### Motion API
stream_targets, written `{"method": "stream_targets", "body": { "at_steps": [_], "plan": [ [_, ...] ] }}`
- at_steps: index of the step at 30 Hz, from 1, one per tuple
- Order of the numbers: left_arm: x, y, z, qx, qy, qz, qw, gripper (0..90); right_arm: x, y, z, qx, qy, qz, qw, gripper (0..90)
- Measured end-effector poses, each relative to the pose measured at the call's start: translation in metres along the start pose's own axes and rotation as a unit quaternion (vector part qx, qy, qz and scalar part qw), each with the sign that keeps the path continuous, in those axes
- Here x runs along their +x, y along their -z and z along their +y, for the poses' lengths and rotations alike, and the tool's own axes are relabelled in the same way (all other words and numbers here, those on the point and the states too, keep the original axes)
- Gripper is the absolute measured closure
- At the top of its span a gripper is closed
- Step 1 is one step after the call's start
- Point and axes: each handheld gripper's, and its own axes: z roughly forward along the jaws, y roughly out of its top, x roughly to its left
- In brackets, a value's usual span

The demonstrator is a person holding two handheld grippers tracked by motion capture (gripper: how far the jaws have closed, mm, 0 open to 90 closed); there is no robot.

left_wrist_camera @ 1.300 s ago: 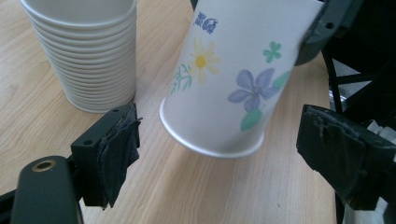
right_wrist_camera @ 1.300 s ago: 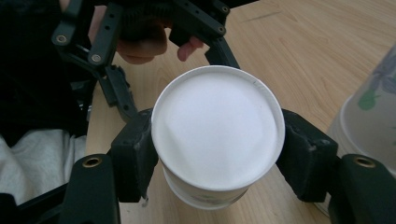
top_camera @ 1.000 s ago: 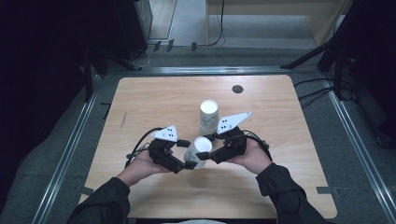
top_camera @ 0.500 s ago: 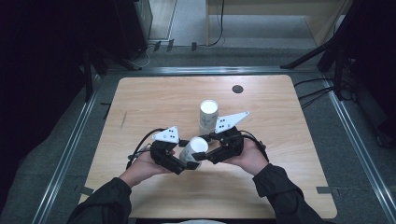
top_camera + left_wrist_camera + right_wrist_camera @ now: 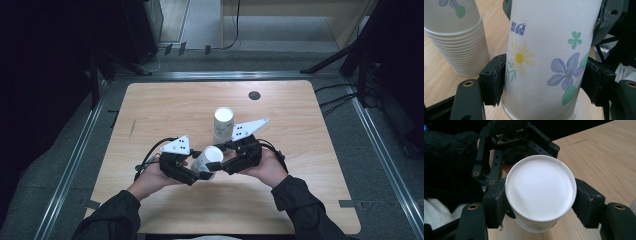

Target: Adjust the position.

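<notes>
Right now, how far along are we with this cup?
Done: one paper cup is off the stack, held tilted above the table. In hand: the left gripper has just been closing and clamps its flowered wall; the right gripper has just been opening, pads apparently touching near the closed end. Left: the right's full release, probably.

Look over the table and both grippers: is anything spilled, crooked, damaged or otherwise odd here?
Nothing is spilled or damaged. One oddity: the flowered paper cup is tilted in the air, with the left gripper and right gripper both on it. The cup stack stands upright behind.
</notes>
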Motion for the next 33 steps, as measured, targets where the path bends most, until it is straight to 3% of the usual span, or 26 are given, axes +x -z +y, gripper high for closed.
{"method": "stream_targets", "body": {
  "at_steps": [1, 4, 9, 12, 16, 17, 18, 21, 25, 30, 31, 32, 33],
  "plan": [
    [0.0, 0.0, 0.0, 0.002, 0.001, 0.0, 1.0, 28.6, 0.0, -0.001, -0.001, 0.001, 0.001, 0.003, 1.0, 28.4],
    [0.002, 0.002, 0.0, 0.007, 0.007, 0.001, 1.0, 28.8, 0.0, -0.001, -0.001, 0.001, 0.0, 0.001, 1.0, 23.9],
    [0.01, 0.012, 0.0, 0.014, 0.019, 0.004, 0.9997, 29.2, 0.0, 0.002, -0.002, 0.009, 0.01, -0.012, 0.9998, 20.9],
    [0.015, 0.017, 0.001, 0.037, 0.021, -0.002, 0.9991, 29.2, -0.001, 0.003, -0.006, 0.021, 0.022, -0.02, 0.9993, 21.2],
    [0.018, 0.019, 0.003, 0.085, 0.001, 0.013, 0.9963, 29.4, 0.001, 0.001, -0.01, 0.039, 0.038, -0.032, 0.998, 21.9],
    [0.018, 0.018, 0.005, 0.104, -0.01, 0.015, 0.9944, 29.4, 0.002, -0.001, -0.011, 0.044, 0.044, -0.035, 0.9974, 22.3],
    [0.018, 0.018, 0.005, 0.104, -0.01, 0.015, 0.9944, 29.4, 0.002, -0.001, -0.011, 0.044, 0.044, -0.035, 0.9974, 22.3],
    [0.017, 0.015, 0.007, 0.13, -0.029, 0.02, 0.9908, 29.4, 0.001, -0.003, -0.014, 0.049, 0.048, -0.037, 0.997, 22.9],
    [0.016, 0.007, 0.01, 0.168, -0.049, 0.023, 0.9843, 29.4, -0.001, -0.006, -0.016, 0.052, 0.048, -0.037, 0.9968, 23.1],
    [0.015, -0.007, 0.01, 0.21, -0.06, 0.019, 0.9757, 29.3, -0.001, -0.012, -0.019, 0.066, 0.055, -0.041, 0.9954, 23.3],
    [0.012, -0.011, 0.011, 0.22, -0.064, 0.018, 0.9732, 29.2, -0.002, -0.014, -0.02, 0.071, 0.06, -0.041, 0.9948, 23.4],
    [0.012, -0.011, 0.011, 0.22, -0.064, 0.018, 0.9732, 29.2, -0.002, -0.014, -0.02, 0.071, 0.06, -0.041, 0.9948, 23.4],
    [0.011, -0.012, 0.011, 0.227, -0.07, 0.019, 0.9711, 29.1, -0.001, -0.016, -0.021, 0.076, 0.061, -0.038, 0.9945, 23.4]
  ]
}}
